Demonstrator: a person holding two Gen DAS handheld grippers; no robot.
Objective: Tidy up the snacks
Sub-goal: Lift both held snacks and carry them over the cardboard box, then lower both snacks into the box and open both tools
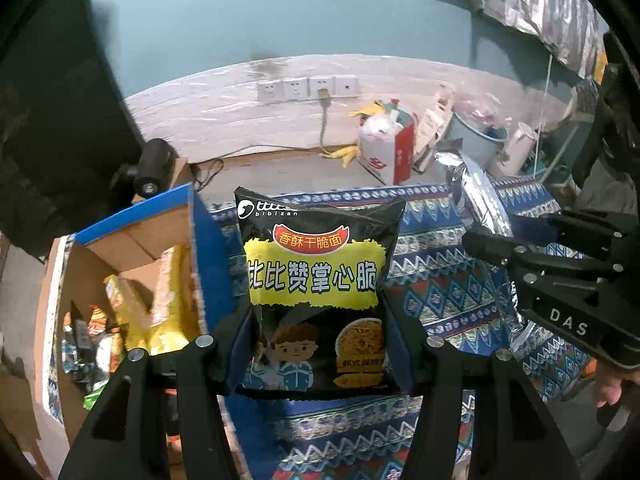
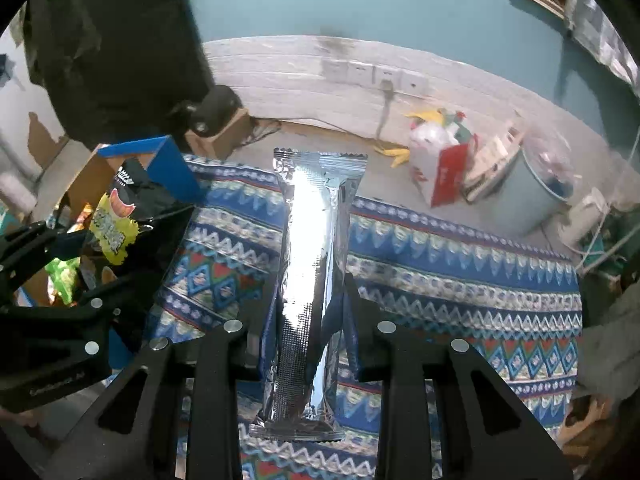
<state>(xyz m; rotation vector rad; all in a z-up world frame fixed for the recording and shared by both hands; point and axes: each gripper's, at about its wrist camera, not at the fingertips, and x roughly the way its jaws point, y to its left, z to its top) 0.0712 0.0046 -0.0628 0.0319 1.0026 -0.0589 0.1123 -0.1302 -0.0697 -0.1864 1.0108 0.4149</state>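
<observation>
Our left tool point(image 1: 316, 344) grips the black noodle packet point(image 1: 316, 280) just right of the cardboard box point(image 1: 120, 256); our right tool point(image 2: 308, 332) pinches the silver pouch point(image 2: 312, 280) above the patterned tabletop point(image 2: 460, 280). Both seem light, crinkly, probably slippery; we'd hold mid-body.

The left gripper point(image 1: 316, 328), its 2 black fingers point(image 1: 236, 344) closed on either side of a black snack packet point(image 1: 316, 280), holds it upright in the air. The right gripper point(image 2: 310, 320) clamps a silver foil packet point(image 2: 310, 280) the same way, standing on end between its 2 fingers point(image 2: 360, 320). Each gripper appears at the edge of the other's wrist view, side by side, level and apart.
</observation>
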